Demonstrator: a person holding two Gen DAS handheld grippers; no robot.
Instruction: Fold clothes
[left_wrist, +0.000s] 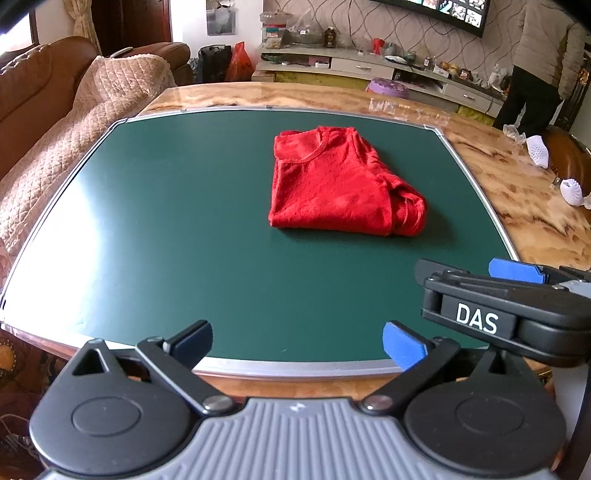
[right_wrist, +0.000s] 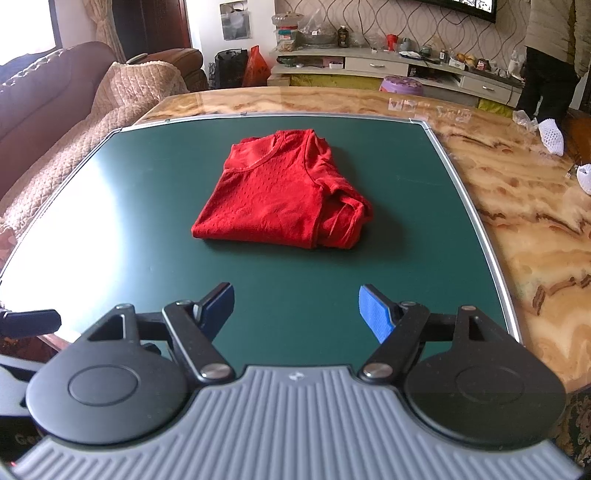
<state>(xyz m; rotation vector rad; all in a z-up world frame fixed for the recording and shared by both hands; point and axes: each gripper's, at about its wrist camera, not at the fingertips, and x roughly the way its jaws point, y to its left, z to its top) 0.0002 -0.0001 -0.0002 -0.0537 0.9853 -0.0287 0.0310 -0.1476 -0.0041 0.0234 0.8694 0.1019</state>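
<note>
A: Red knit, perforated weave, thin; the shirt (left_wrist: 334, 184) lies folded into a rough rectangle on the green mat (left_wrist: 166, 240), nearer the far edge than the near one, collar toward the far side; well apart from both grippers.

B: Handling?

A: Light and limp, I'd judge; no stiffness to hold a shape; likely to sag and unfold if lifted by one corner; the mesh should give the pads some bite, so slipping looks unlikely; nothing fragile.

B: Tidy fold?

A: Left and near edges lie flat and straight; the right side is bunched, sleeve fabric rolled into a lump (right_wrist: 345, 218) that spills past the main panel; that lump is the loose part.

B: Where to take it?

A: Near fold edge, two points spread apart, pinching through all layers; or tuck the bunched side first; a judgement only.

B: Grippers?

A: Left gripper (left_wrist: 297, 345) spread wide, empty, hovering over the near rim of the mat; right gripper (right_wrist: 297, 310) also spread wide, empty, over the mat's near part; blue pads (right_wrist: 373, 312) ribbed, rubbery-looking; black arms, grey ridged body.

B: Surroundings?

A: Mat smooth, matte green with a silver frame, glare patch at left; it sits on a glossy marbled tabletop (right_wrist: 517, 206), amber and brown; quilted beige throw (left_wrist: 74, 147) on the couch to the left.
</note>
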